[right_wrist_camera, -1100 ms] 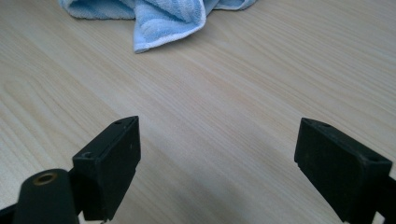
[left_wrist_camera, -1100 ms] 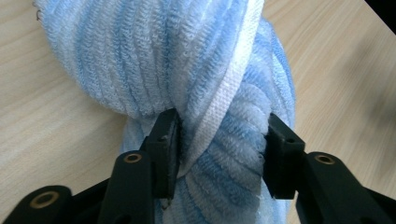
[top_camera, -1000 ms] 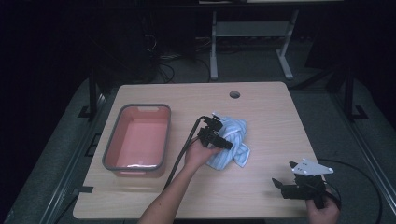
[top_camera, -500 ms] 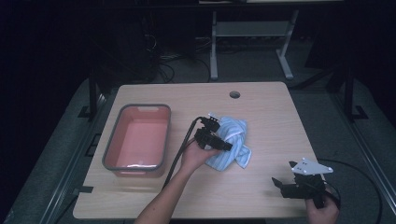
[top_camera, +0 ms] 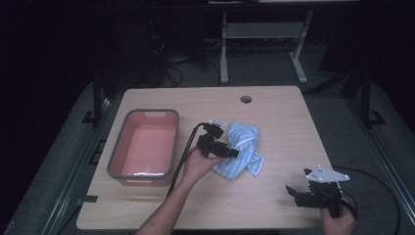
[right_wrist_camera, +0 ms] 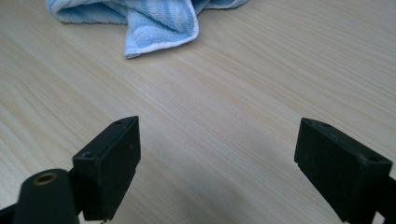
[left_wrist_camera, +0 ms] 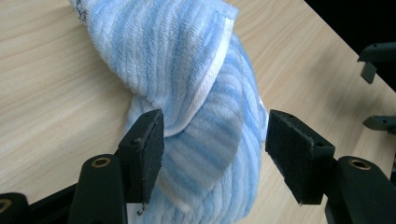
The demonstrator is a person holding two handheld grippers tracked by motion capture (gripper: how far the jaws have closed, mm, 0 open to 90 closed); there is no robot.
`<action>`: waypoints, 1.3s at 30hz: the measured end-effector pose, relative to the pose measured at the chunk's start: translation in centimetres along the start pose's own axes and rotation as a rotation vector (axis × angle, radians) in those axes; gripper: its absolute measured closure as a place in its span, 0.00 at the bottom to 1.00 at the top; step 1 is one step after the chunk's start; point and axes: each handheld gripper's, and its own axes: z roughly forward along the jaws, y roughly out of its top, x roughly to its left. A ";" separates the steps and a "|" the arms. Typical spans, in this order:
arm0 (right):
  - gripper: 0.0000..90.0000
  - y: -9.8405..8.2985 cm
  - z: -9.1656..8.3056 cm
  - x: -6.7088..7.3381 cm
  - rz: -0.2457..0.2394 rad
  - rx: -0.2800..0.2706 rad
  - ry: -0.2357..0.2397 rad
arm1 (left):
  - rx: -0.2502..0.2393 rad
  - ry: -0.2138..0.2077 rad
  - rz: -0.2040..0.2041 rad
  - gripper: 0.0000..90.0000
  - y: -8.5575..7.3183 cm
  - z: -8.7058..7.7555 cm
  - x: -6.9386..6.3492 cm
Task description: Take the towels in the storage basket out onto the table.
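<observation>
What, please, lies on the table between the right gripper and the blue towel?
Nothing: in the right gripper view, bare wood runs from the open right gripper to the towel. The high view agrees.

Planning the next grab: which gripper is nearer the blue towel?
Left. The left gripper is at the blue towel, open jaws straddling a fold. The right gripper sits apart, open, near the table's front right corner.

Dim, grainy high view with black surroundings; both gripper views bright and sharp.
</observation>
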 end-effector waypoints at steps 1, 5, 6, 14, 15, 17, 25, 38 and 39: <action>0.15 0.0 0.0 0.0 -0.001 0.001 0.001 | -0.002 0.001 0.005 0.41 -0.1 -0.2 0.0; 0.15 0.1 0.1 0.1 -0.002 0.004 0.001 | -0.008 0.003 0.009 0.41 -0.7 -0.7 0.0; 0.15 0.1 0.1 0.1 -0.003 0.006 0.002 | -0.011 0.003 0.009 0.40 -1.0 -0.9 -0.1; 0.15 0.0 0.1 0.1 -0.005 0.006 -0.004 | -0.025 0.007 0.008 0.39 -2.7 -2.3 -0.2; 0.15 0.0 0.1 0.1 -0.004 0.006 -0.005 | -0.027 0.007 0.008 0.39 -2.9 -2.4 -0.2; 0.15 0.0 0.0 0.2 -0.004 0.004 -0.006 | -0.022 0.008 0.015 0.39 -3.3 -2.7 -0.2; 0.15 -0.1 0.1 0.2 -0.003 0.011 -0.006 | -0.039 -0.005 0.021 0.38 -4.8 -3.3 -0.7; 0.15 -0.2 0.0 0.4 -0.008 0.016 -0.008 | -0.069 -0.007 0.023 0.34 -8.2 -4.6 -1.2; 0.15 -0.2 0.0 0.5 -0.009 0.016 -0.009 | -0.072 -0.005 0.022 0.34 -8.5 -4.6 -1.3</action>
